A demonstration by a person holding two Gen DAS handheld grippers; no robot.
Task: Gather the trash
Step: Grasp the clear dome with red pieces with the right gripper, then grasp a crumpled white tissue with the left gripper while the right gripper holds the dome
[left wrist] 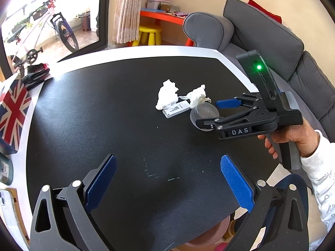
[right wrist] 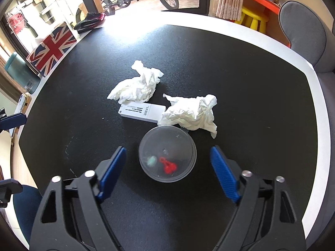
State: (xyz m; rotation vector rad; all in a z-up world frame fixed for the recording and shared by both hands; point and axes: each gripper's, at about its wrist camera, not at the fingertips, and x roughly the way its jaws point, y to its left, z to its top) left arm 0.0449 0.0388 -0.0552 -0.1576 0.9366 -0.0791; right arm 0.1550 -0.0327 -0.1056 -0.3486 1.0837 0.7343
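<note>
Straddling clear lidded cup (right wrist: 167, 154), right tongs (right wrist: 168, 163) gape; left tongs (left wrist: 168, 179) gape, empty. Cup's red and pale contents indistinct; tissue (right wrist: 189, 115) overlaps white box (right wrist: 140, 110).

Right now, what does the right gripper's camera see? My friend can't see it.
The open right gripper hangs over a clear round plastic container on a black table. Behind it lie two crumpled tissues and a small white box.
</note>
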